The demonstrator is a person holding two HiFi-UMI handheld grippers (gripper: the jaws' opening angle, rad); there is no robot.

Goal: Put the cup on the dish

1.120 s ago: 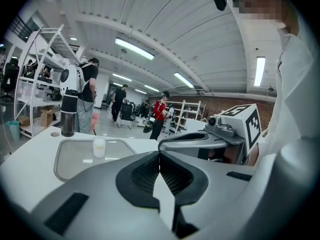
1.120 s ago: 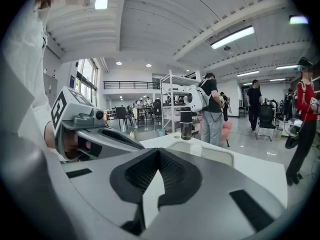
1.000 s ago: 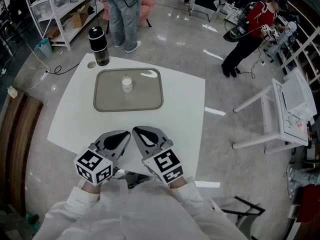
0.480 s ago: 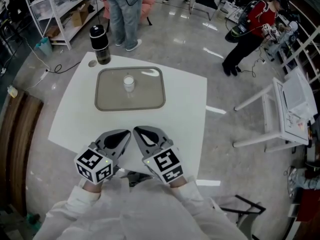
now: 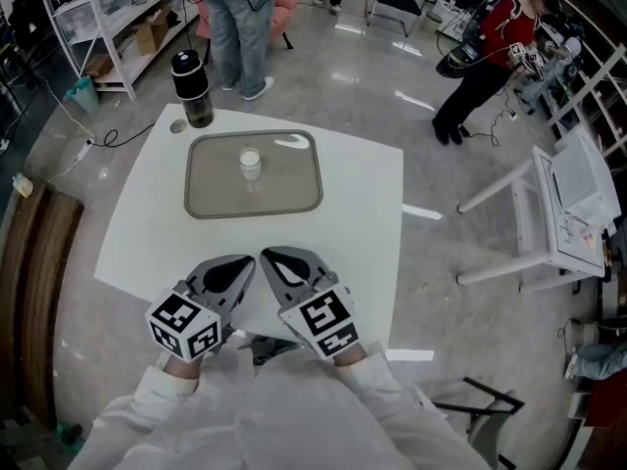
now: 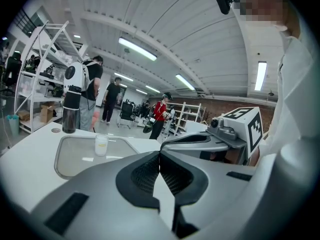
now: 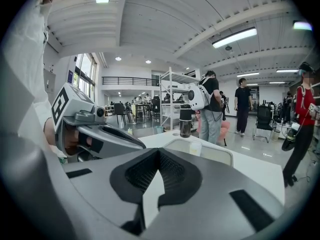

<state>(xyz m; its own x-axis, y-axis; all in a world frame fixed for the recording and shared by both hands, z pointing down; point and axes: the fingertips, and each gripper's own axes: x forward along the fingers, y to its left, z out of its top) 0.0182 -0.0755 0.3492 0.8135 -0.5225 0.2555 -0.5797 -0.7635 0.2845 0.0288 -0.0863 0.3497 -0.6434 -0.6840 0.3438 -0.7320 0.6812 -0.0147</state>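
Head view: white table (image 5: 362,223), with a shallow grey dish (image 5: 294,196) on its far half. The cup (image 5: 249,164), small and pale, stands upright inside the dish, near the middle and a little toward the far rim. A dark bottle (image 5: 192,88) stands at the far left corner of the table, just outside the dish. The left gripper (image 5: 247,262) and right gripper (image 5: 266,256) sit side by side over the near edge, tips almost meeting, well apart from the dish. White sleeves (image 5: 265,409) fill the bottom of the frame. A person in jeans (image 5: 240,27) stands beyond the table.

Left gripper view: jaws closed, pads together, nothing between them. Cup (image 6: 101,145) seen ahead and to the left, resting on the dish floor (image 6: 70,159). Bottle (image 6: 70,111) behind the dish. The other gripper lies close on the right.

Right gripper view: jaws closed on nothing, tips touching. Cup (image 7: 195,148) ahead and slightly right, inside the dish rim (image 7: 222,154). Bottle (image 7: 185,121) beyond it. The other gripper lies close on the left.
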